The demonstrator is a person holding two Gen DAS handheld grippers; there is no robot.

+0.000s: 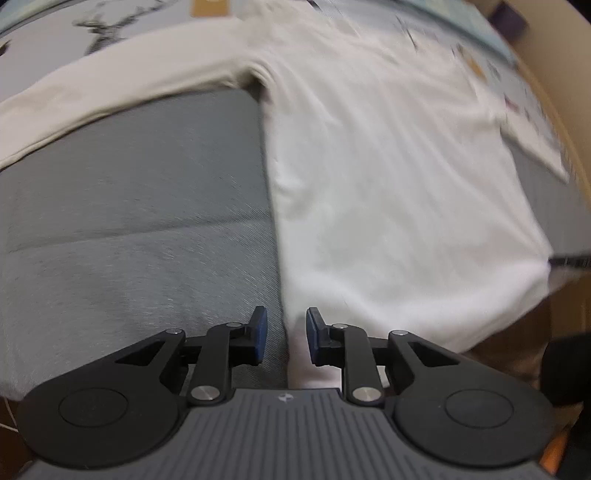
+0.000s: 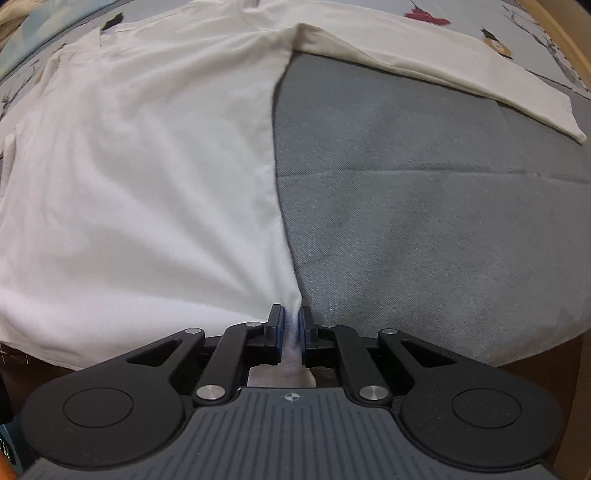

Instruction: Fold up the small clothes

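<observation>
A white long-sleeved shirt [image 1: 388, 184] lies spread flat on a grey cloth-covered surface [image 1: 129, 221]. In the left wrist view its left sleeve [image 1: 122, 85] stretches away to the left. My left gripper [image 1: 286, 332] is open, its jaws on either side of the shirt's bottom left hem corner without closing on it. In the right wrist view the shirt [image 2: 140, 166] fills the left half and its right sleeve [image 2: 443, 62] runs to the right. My right gripper [image 2: 291, 332] is shut on the shirt's bottom right hem corner.
The grey surface [image 2: 424, 221] lies beside the shirt on both sides. A printed blanket with a deer pattern [image 1: 99, 26] and coloured figures [image 2: 495, 42] lies beyond the shirt. A wooden edge [image 2: 569, 48] runs at the far right.
</observation>
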